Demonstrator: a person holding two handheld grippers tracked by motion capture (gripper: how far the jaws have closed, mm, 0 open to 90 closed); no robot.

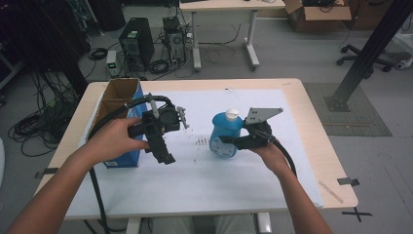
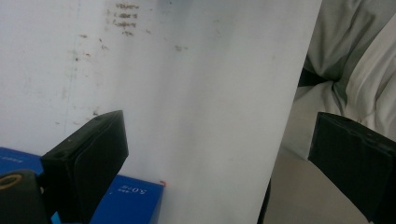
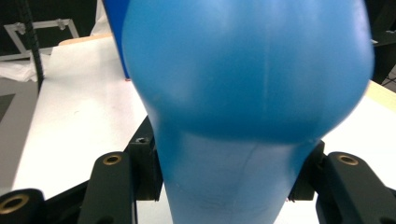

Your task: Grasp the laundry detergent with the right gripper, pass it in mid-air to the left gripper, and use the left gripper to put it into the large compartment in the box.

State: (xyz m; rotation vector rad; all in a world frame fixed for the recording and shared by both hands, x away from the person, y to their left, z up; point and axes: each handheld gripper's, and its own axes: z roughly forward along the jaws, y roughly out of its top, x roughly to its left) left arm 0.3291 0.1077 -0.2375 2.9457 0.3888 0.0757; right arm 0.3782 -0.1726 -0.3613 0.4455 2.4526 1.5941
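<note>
A blue plastic bottle (image 1: 223,132) with a white cap (image 1: 232,114) leans over the middle of the white sheet (image 1: 204,180). My right gripper (image 1: 234,142) is shut on it from the right. In the right gripper view the bottle (image 3: 243,70) swells above the jaws, and my right gripper (image 3: 229,158) clamps its narrower part. My left gripper (image 1: 160,152) hangs to the bottle's left, jaws pointing down, apart from it. In the left gripper view my left gripper (image 2: 217,135) stands wide open over the bare sheet (image 2: 201,70) with nothing between its jaws.
An open blue box (image 1: 119,105) with a cardboard inside stands at the table's left, just behind my left hand; its blue side (image 2: 130,200) lies under the left jaw. The sheet's near edge and the person's clothing (image 2: 355,56) are close. Small dark marks (image 1: 200,142) dot the sheet.
</note>
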